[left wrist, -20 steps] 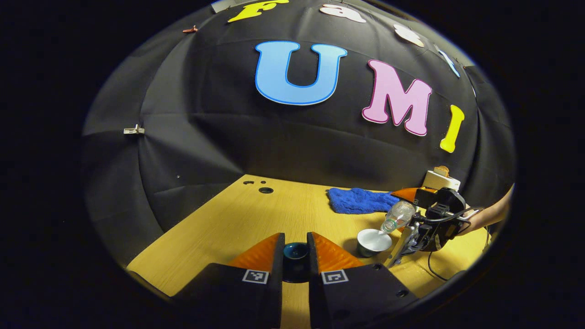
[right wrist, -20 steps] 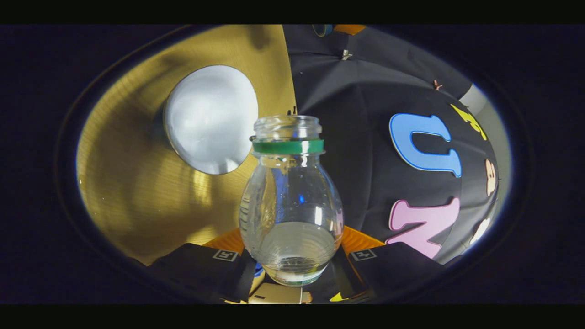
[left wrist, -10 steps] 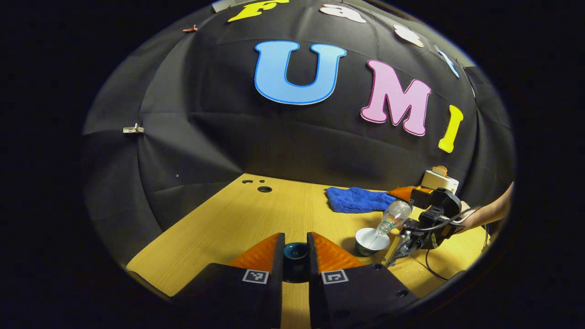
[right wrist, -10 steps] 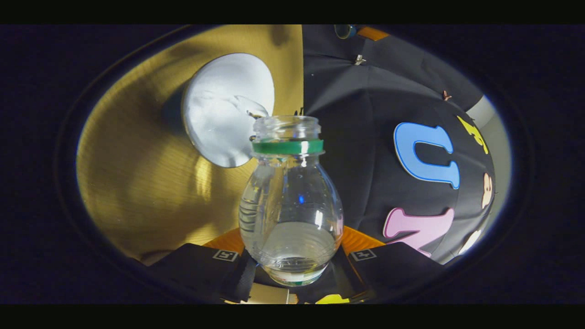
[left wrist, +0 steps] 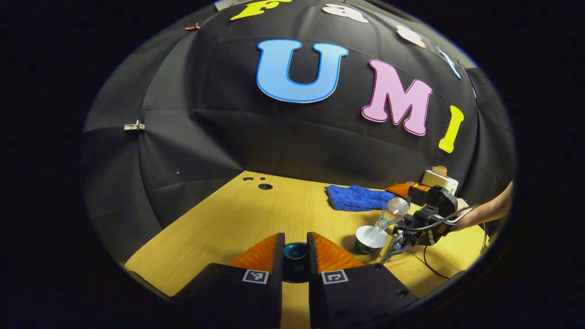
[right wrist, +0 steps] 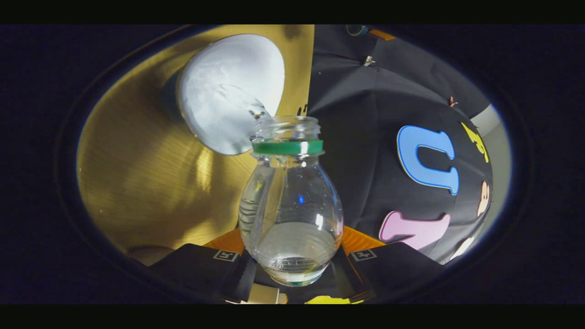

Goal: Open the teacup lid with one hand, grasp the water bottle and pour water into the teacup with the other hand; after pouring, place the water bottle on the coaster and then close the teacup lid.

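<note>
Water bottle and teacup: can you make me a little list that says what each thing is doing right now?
water bottle: clear, cap off, tipped toward the teacup, a thin stream leaving its mouth
teacup: open, white inside, catching the water
teacup lid: dark, held away from the cup
left tool: shut on the teacup lid
right tool: shut on the water bottle
blue cloth: lying on the table behind the teacup
table: wooden

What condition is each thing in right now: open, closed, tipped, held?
Water bottle: uncapped, tipped toward the cup, pouring.
Teacup: open, taking water.
Lid: off the cup, held.
Left gripper: shut on the lid.
Right gripper: shut on the bottle.
Blue cloth: lying crumpled on the table.
</note>
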Motion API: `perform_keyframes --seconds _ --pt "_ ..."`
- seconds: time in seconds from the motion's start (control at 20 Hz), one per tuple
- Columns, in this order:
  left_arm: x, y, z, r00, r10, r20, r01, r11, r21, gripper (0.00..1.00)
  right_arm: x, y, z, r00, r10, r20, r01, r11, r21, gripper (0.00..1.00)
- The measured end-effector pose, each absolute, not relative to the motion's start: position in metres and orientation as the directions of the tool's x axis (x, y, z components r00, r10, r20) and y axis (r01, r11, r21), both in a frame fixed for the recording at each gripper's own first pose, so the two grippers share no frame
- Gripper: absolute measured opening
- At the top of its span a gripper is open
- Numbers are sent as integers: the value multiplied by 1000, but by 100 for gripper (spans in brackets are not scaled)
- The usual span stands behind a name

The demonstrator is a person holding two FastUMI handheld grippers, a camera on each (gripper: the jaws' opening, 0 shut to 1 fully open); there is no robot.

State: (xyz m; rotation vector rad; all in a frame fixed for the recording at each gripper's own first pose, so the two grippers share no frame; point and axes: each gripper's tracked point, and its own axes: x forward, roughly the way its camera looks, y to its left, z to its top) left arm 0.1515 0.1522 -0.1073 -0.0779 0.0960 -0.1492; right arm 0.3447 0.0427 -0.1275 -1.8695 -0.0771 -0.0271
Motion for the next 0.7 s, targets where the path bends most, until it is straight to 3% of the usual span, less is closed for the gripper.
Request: perform_keyframes --seconds 0.15,0.7 --pt "151 155 -112 984 -145 -100 136 986 -97 24 347 44 -125 996 63 62 79 -337 -938 73" --pt "144 158 -114 985 -130 -110 119 988 -98 27 351 52 -117 988 140 69 124 -437 -891 73"
